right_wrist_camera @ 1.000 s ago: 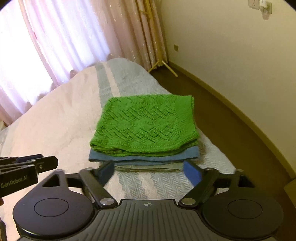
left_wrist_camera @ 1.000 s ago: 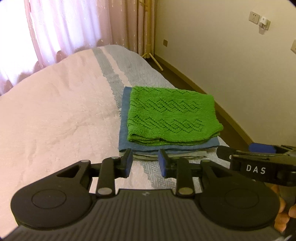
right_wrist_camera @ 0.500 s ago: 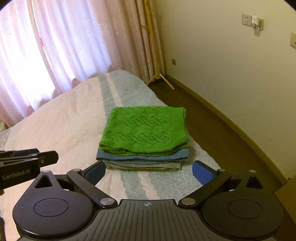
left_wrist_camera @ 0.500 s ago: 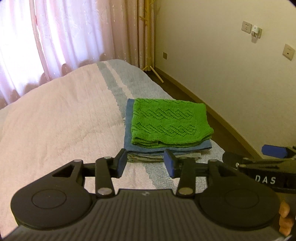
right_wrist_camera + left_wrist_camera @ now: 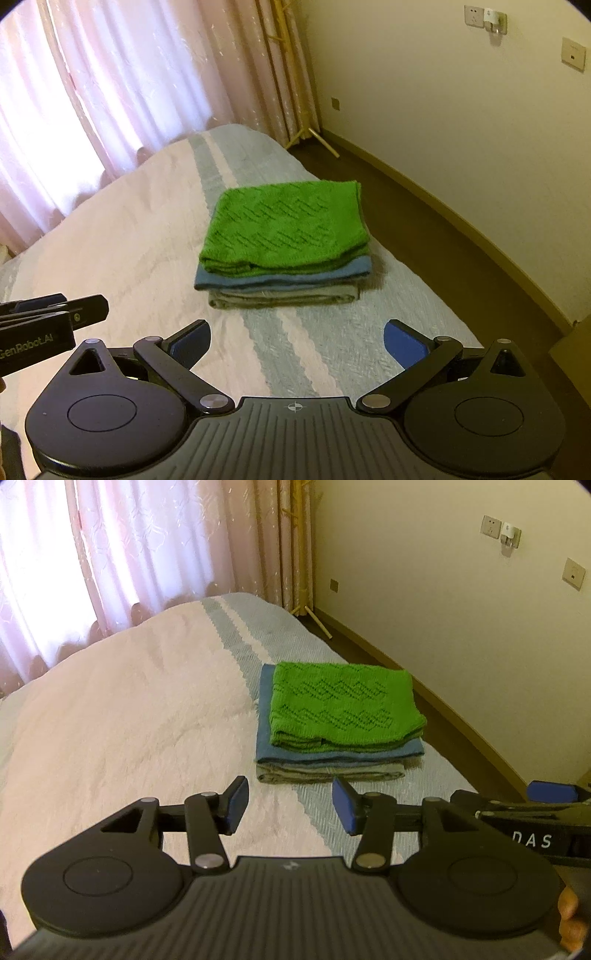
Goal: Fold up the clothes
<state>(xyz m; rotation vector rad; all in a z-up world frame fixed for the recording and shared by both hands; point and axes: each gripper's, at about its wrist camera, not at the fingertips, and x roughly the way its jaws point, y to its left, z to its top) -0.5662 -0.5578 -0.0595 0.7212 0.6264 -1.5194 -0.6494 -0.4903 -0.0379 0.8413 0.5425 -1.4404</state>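
Left gripper [image 5: 290, 805] fingers partly open and empty, right gripper [image 5: 297, 343] wide open and empty, green knit [image 5: 288, 229] top of folded pile on bed [image 5: 110, 720]

Folded clothes [image 5: 340, 734] stacked on bed (green knit topmost).

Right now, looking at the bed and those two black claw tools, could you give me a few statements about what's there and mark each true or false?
1. The green knit lies on top of the stack. True.
2. The left gripper is clamped on the green knit. False: it is open, short of the stack and holding nothing.
3. A blue garment lies directly under the green knit. True.
4. The stack sits on the floor. False: it rests on the bed, near the edge by the wall.
5. The right gripper is open and empty. True.
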